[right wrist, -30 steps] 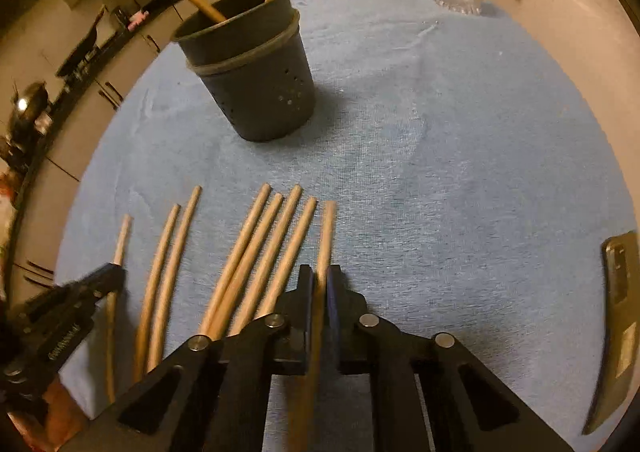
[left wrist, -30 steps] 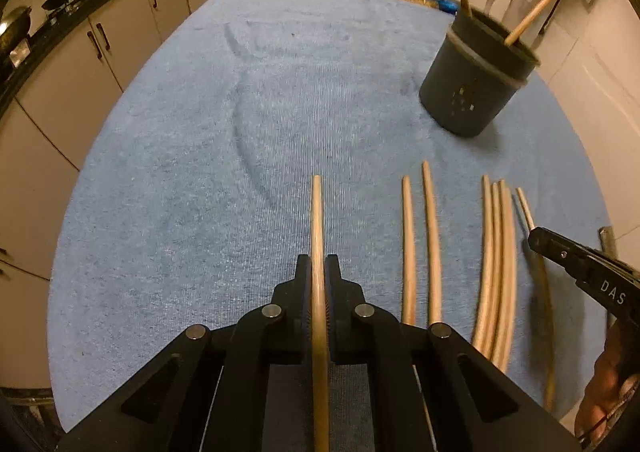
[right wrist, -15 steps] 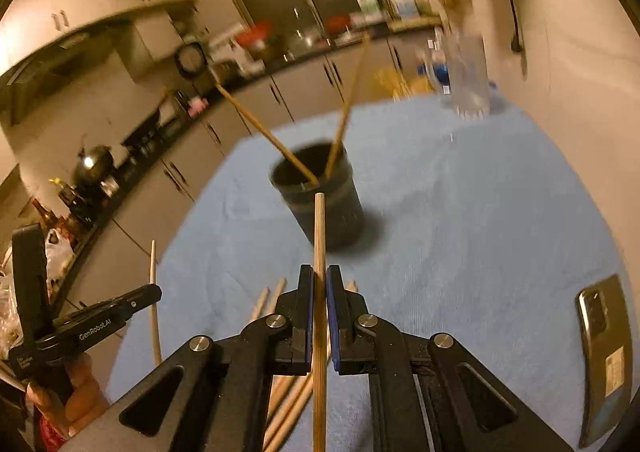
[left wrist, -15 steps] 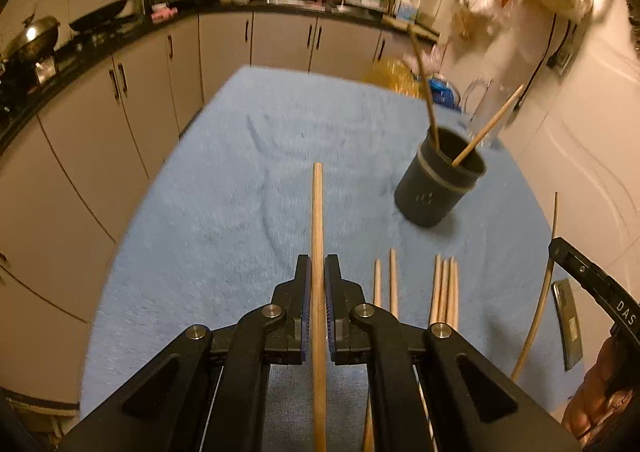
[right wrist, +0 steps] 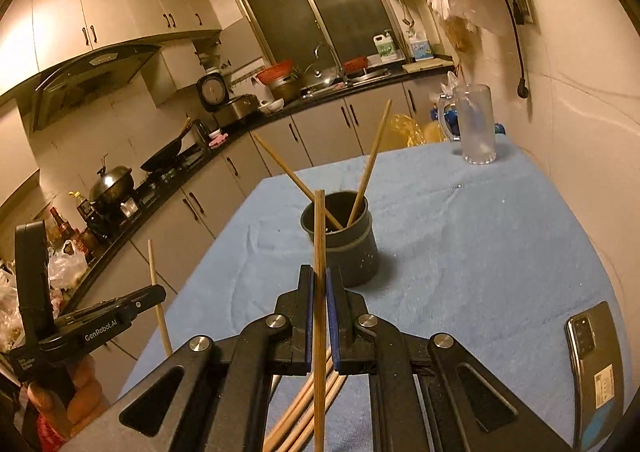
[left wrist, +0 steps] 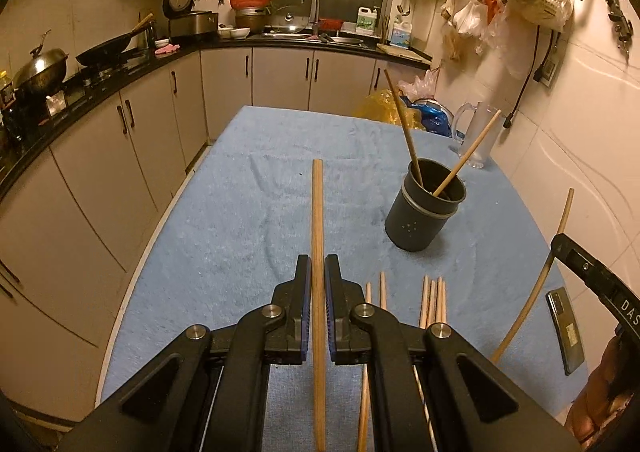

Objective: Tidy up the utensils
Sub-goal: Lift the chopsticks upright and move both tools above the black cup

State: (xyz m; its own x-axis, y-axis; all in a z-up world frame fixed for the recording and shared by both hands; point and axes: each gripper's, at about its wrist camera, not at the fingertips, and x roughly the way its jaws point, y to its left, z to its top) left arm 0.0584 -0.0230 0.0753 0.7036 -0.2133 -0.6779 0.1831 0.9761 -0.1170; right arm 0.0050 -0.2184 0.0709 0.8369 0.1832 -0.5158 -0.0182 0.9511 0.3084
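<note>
Both grippers — left (left wrist: 318,284), right (right wrist: 319,288) — clamped on one chopstick (left wrist: 317,219) each, raised level, presumably for dropping into holder (left wrist: 425,211).

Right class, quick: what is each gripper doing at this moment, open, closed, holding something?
Left gripper: closed on one wooden chopstick, lifted off the table.
Right gripper: closed on another chopstick, also lifted.

Your left gripper (left wrist: 317,280) hides the near ends of the loose chopsticks (left wrist: 432,300) on the table. The lower ends of the 2 chopsticks in the holder (right wrist: 344,240) are hidden inside it. Your phone (right wrist: 596,372) is cut off at the right wrist view's edge; its label is too small to read.
</note>
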